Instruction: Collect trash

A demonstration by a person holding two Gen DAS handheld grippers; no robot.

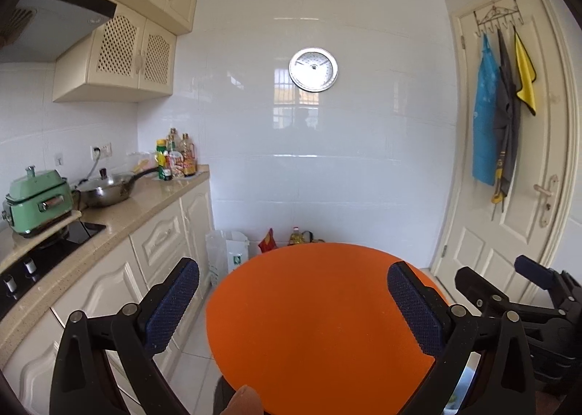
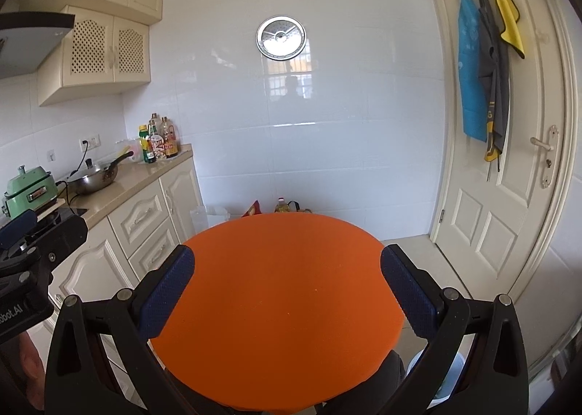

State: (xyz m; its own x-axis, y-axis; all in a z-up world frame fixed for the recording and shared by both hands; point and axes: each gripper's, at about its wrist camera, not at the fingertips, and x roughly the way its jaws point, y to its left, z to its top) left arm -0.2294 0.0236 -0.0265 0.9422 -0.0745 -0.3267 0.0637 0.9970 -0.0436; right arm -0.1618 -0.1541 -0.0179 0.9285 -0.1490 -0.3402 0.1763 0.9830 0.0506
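Counter (image 1: 152, 196) left of table (image 1: 320, 324), door (image 1: 509, 196) right

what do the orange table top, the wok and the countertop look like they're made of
Orange table top: matte, evenly coloured, no glare; probably fabric or a soft cover, though painted board is possible.
Wok: bare metal, likely steel, with a grey shine and dark handle.
Countertop: polished speckled beige stone or composite, reflecting light.

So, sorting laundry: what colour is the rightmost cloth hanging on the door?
Yellow cloth, clearest in the right wrist view.
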